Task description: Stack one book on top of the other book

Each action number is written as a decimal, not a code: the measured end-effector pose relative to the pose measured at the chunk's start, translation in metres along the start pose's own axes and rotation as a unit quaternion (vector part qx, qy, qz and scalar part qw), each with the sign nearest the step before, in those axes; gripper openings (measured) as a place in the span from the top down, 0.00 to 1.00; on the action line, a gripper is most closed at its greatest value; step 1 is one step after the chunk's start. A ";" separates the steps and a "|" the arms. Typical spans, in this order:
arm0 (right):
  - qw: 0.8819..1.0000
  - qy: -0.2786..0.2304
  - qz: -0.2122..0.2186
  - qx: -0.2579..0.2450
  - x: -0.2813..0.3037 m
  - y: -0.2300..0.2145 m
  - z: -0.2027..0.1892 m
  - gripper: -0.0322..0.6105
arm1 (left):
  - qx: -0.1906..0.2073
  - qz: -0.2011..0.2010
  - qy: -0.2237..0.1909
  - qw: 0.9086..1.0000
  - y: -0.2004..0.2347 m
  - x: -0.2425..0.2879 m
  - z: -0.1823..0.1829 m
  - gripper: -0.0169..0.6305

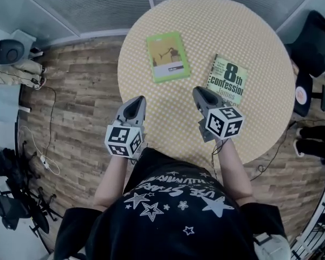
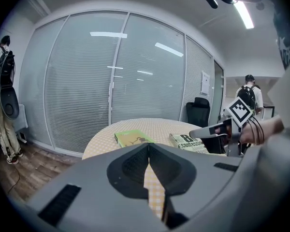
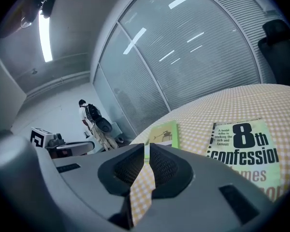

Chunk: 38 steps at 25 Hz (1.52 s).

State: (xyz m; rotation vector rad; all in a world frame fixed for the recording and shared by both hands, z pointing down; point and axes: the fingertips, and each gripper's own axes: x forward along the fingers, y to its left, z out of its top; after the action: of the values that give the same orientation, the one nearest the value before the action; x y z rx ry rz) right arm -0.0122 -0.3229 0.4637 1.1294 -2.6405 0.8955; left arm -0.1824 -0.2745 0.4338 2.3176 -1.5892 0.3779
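Observation:
Two books lie apart on the round checked table (image 1: 260, 31). A green book (image 1: 167, 56) (image 2: 132, 137) (image 3: 165, 134) rests flat toward the far left. A pale book printed "8th confession" (image 1: 228, 78) (image 2: 187, 141) (image 3: 244, 151) lies to its right. My left gripper (image 1: 134, 107) (image 2: 148, 149) hovers shut and empty over the table's near left edge, short of the green book. My right gripper (image 1: 200, 95) (image 3: 146, 151) is shut and empty too, just short of the pale book's near left corner.
Wood floor (image 1: 81, 91) surrounds the table, with cables and gear (image 1: 21, 199) at the left. A black chair (image 1: 317, 42) stands at the right. Glass walls with blinds (image 2: 111, 71) are behind. A person with a backpack (image 2: 249, 93) stands off to the side.

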 end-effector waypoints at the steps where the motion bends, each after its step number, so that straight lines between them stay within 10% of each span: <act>1: 1.000 0.003 -0.004 -0.001 0.005 -0.001 0.002 0.90 | -0.003 0.002 0.001 1.000 0.008 0.006 0.002 0.96; 23: 0.989 0.094 -0.102 0.043 0.111 -0.045 0.014 0.77 | -0.078 -0.071 0.125 0.987 0.093 0.124 -0.027 0.95; 38: 0.980 0.149 -0.103 0.086 0.159 -0.093 0.008 0.64 | -0.135 -0.105 0.168 0.971 0.089 0.175 -0.045 0.66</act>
State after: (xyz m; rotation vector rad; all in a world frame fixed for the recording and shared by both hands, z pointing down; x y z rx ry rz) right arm -0.0602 -0.4760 0.5550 1.1746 -2.1981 1.1655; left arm -0.2066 -0.4365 0.5511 2.0567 -1.1454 0.4450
